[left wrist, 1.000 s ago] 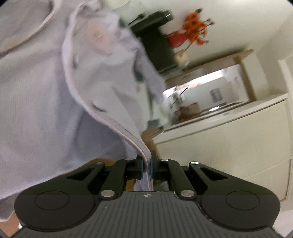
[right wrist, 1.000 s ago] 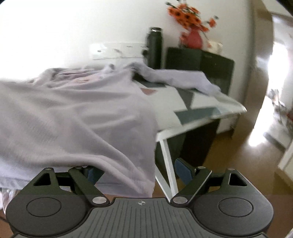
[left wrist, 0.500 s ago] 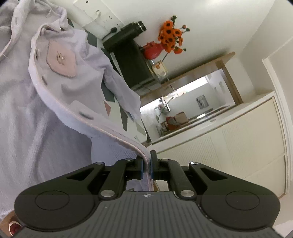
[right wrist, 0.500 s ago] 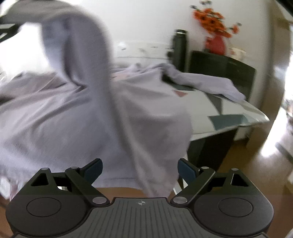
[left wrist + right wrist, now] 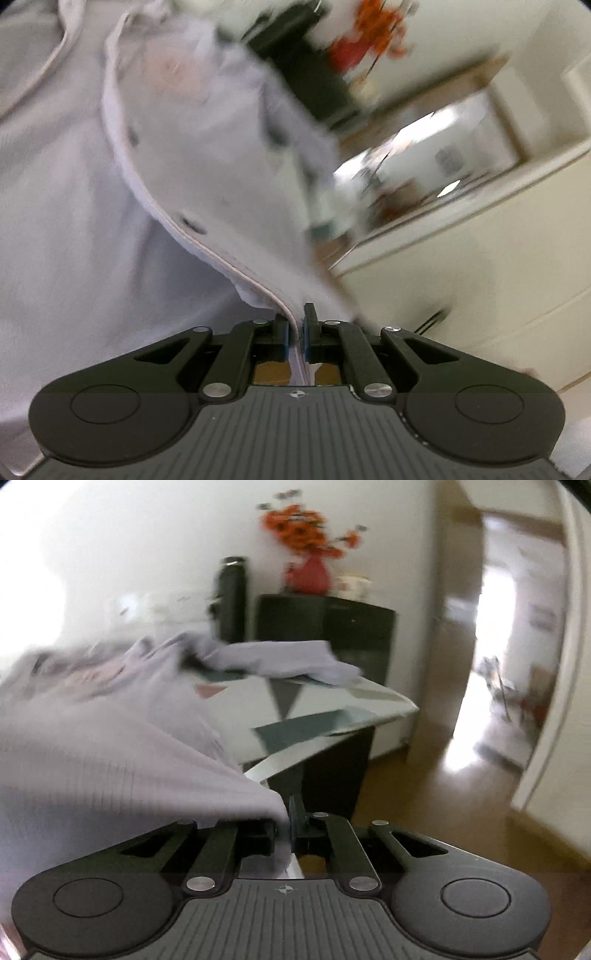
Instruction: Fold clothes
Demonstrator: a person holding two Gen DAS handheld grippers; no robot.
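This is a home, a lived-in room. A red vase (image 5: 308, 576) of orange flowers (image 5: 299, 526) stands on a black cabinet (image 5: 325, 635) against a white wall, beside a dark flask (image 5: 232, 594). A table (image 5: 332, 705) with a patterned top stands on a wood floor (image 5: 461, 794). A doorway (image 5: 513, 638) opens to another lit room, and cream cupboards (image 5: 480, 258) line one side.
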